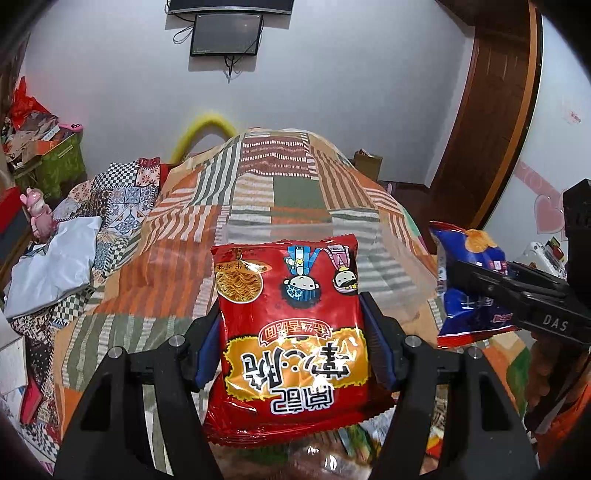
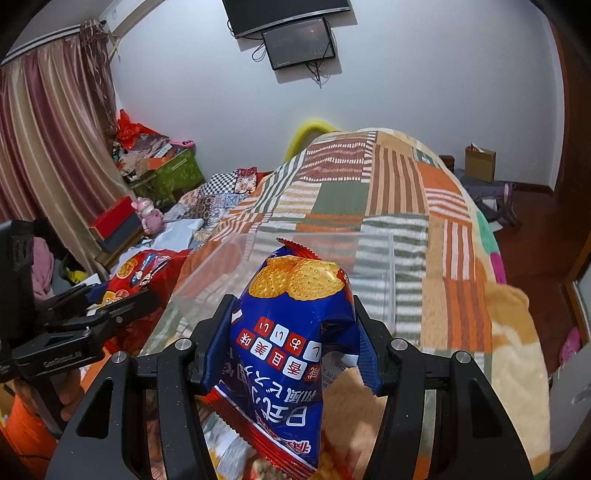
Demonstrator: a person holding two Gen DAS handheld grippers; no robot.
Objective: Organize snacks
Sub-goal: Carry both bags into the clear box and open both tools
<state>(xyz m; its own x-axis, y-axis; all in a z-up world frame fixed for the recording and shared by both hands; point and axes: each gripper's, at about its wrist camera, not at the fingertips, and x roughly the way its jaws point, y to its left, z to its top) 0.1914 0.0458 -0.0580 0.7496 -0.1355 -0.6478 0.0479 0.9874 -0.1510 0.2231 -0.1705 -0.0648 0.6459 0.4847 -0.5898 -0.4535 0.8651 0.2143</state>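
Snacks are sitting in both tongs above a bed draped in a patchwork blanket (image 1: 258, 206). The left gripper (image 1: 291, 343) is clamping a red instant-noodle packet (image 1: 291, 332) between its blue pads (image 1: 376, 350), the packet standing upright with its print upside down and cartoon figures toward the far end. The right gripper (image 2: 291, 343) is pinching a blue biscuit bag (image 2: 291, 343), which is crumpling slightly at the right pad; golden crackers are showing on its far end. From the left wrist view, that blue bag (image 1: 469, 288) is hanging to the right of the noodle packet, apart from it. From the right wrist view, the red packet (image 2: 144, 277) is showing to the left, held in the other tool.

A clear plastic bin (image 2: 373, 273) is lying on the blanket just beyond both packets, its walls see-through. More wrappers are lying blurred beneath the tools at the near edge. On the far wall a dark monitor (image 1: 225, 33) is hanging under a larger screen. At far left a pink figurine (image 1: 38, 218) is standing near a green box (image 1: 62, 162), and a striped curtain (image 2: 44, 155) is hanging beside them.
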